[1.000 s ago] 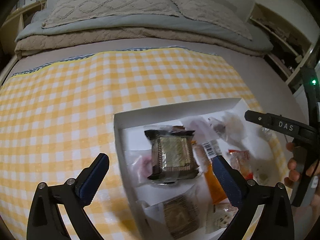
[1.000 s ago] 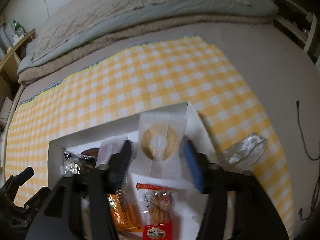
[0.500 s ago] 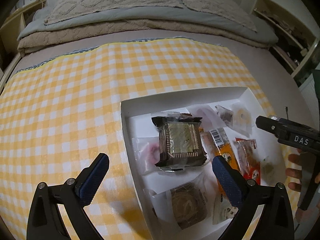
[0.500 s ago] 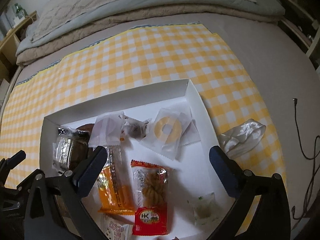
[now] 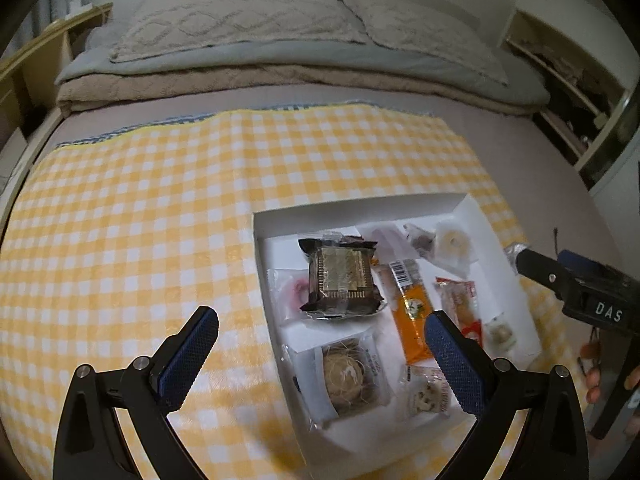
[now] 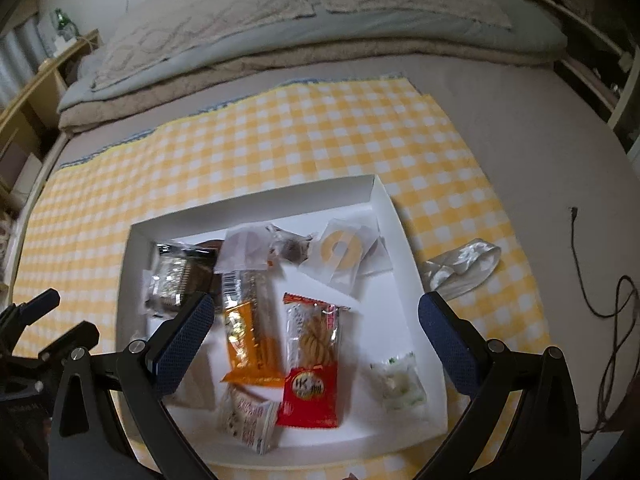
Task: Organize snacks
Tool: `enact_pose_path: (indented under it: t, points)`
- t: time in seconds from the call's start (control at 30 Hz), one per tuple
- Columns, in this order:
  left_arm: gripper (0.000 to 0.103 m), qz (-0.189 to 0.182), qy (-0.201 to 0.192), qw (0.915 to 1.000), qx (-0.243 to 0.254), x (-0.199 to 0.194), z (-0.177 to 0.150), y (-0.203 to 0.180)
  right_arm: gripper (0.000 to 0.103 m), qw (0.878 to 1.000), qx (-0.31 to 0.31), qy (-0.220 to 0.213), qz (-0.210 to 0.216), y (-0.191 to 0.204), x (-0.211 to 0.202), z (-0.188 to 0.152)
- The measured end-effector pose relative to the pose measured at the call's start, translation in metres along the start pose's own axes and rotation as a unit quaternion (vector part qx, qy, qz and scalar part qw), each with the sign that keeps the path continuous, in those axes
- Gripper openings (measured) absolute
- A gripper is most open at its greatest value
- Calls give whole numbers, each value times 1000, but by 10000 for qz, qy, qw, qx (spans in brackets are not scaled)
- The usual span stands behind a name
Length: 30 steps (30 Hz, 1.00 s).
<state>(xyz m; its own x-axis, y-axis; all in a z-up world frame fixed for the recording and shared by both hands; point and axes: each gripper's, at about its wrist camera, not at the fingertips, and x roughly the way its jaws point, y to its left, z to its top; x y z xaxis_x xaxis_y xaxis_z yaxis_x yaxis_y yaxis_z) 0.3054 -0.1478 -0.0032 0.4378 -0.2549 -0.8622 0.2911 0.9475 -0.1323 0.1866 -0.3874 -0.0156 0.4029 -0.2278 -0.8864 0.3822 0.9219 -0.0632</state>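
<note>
A white shallow box lies on a yellow checked cloth and holds several wrapped snacks. Among them are a dark gold-topped cake, an orange packet, a red-ended cracker pack, a ring biscuit and a round straw-coloured cake. My left gripper is open and empty above the box's left edge. My right gripper is open and empty above the box's front half.
A crumpled clear wrapper lies on the cloth just right of the box. A black cable trails over the grey bed surface at right. Folded blankets and pillows lie at the back. Shelves stand at right.
My right gripper opened and let go of the ring biscuit, which now lies in the box's far right corner. Both grippers drew back and up from the box.
</note>
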Motion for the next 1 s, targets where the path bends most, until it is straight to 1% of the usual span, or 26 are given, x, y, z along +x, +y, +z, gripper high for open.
enact_pose_path:
  t: [0.13, 0.3, 0.47, 0.53, 0.6, 0.7, 0.73, 0.83, 0.9, 1.0]
  points:
    - [103, 201, -184, 9996, 56, -31, -7, -2, 103, 9998, 64, -172, 103, 2, -27, -3]
    - [103, 219, -391, 9990, 84, -73, -18, -6, 103, 9988, 63, -428, 217, 4, -59, -8]
    - [103, 203, -776, 9967, 85, -125, -33, -8, 103, 9968, -67, -721, 341, 9, -90, -19]
    - [103, 240, -979, 9949, 60, -149, -43, -9, 103, 9953, -137, -874, 386, 10, -104, -26]
    - [103, 274, -1108, 9935, 42, -164, -53, -9, 103, 9940, -179, -979, 451, 11, -116, -34]
    - [103, 315, -1344, 9904, 52, -188, -72, -8, 103, 9921, -270, -1127, 478, 15, -129, -47]
    - [103, 334, -1477, 9885, 42, -197, -83, -8, 103, 9911, -338, -1203, 456, 17, -135, -52]
    - [103, 338, -1556, 9872, 10, -208, -105, -8, 103, 9885, -471, -1371, 423, 20, -147, -66]
    - [103, 285, -1695, 9851, 2, -218, -120, -9, 103, 9871, -492, -1457, 450, 20, -154, -73]
    - [103, 342, -1918, 9808, 14, -231, -139, -14, 103, 9841, -516, -1641, 453, 19, -166, -86]
